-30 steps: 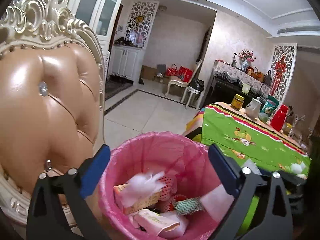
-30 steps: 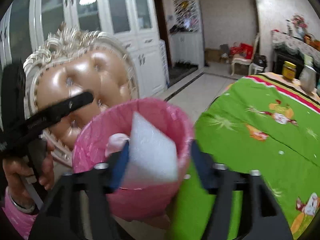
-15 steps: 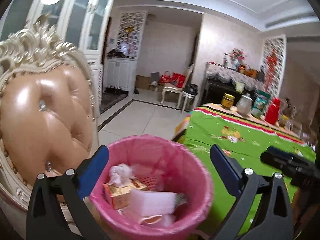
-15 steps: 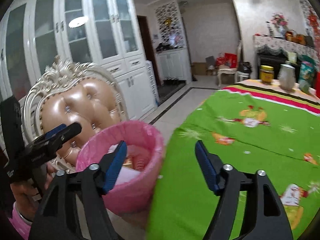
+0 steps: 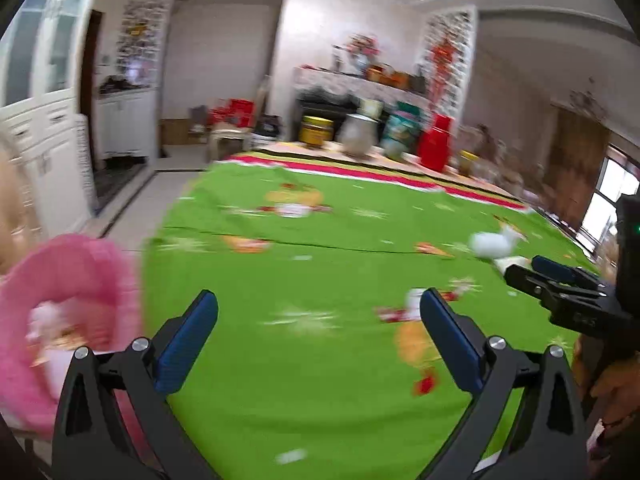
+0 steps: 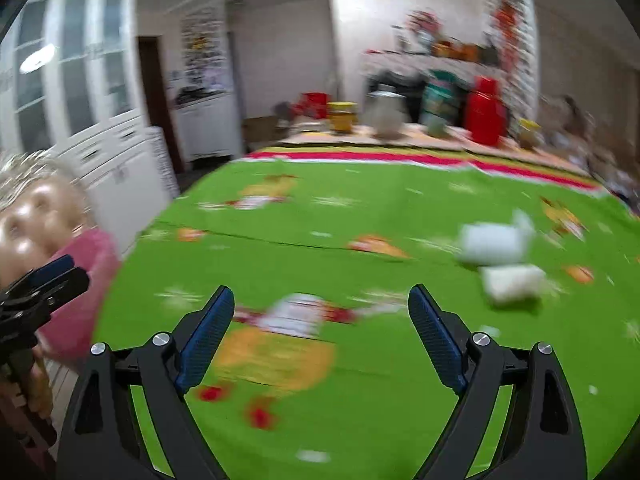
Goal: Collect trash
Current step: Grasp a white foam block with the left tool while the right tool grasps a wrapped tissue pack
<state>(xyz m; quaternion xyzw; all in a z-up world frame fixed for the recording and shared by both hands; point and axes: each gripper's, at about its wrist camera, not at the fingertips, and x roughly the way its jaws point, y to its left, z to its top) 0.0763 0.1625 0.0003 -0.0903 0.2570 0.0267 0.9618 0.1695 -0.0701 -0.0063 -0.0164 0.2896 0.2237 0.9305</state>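
Observation:
Both views are blurred by motion. The pink-lined trash bin (image 5: 60, 304) sits at the far left, beside the table, with scraps inside; the right wrist view shows only its edge (image 6: 84, 292). Two white pieces of trash (image 6: 494, 244) (image 6: 512, 282) lie on the green tablecloth (image 6: 360, 420) to the right, seen smaller as white trash (image 5: 490, 244) in the left wrist view. My left gripper (image 5: 318, 306) is open over bare cloth. My right gripper (image 6: 320, 300) has its jaws opening, nothing between them; the trash lies ahead and to its right.
Jars, a grey jug (image 6: 386, 114) and a red flask (image 6: 486, 110) stand along the table's far edge. A padded chair back (image 6: 32, 224) is behind the bin. White cabinets (image 5: 44, 136) line the left wall.
Both grippers swung right, from over the bin to over the green table. The white piece that the right gripper held a second ago has gone into the bin, and its jaws have widened.

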